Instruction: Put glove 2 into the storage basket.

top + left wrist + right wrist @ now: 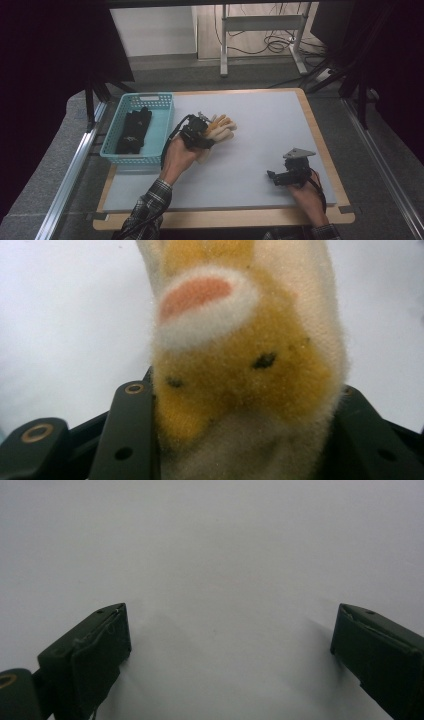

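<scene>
A fuzzy cream and orange-yellow glove (222, 127) with a pink patch is clamped in my left gripper (202, 131), just right of the basket and lifted off the white mat. In the left gripper view the glove (245, 370) bulges between both black jaws, which press into its sides. My right gripper (274, 176) rests low over the mat near the front right. Its two fingers (95, 655) stand wide apart, with bare white mat between them.
A teal plastic basket (162, 125) at the table's left holds a black glove (134, 131). The white mat (270, 130) covers a wooden table (320, 135). Grey floor, rails and a metal stand lie beyond.
</scene>
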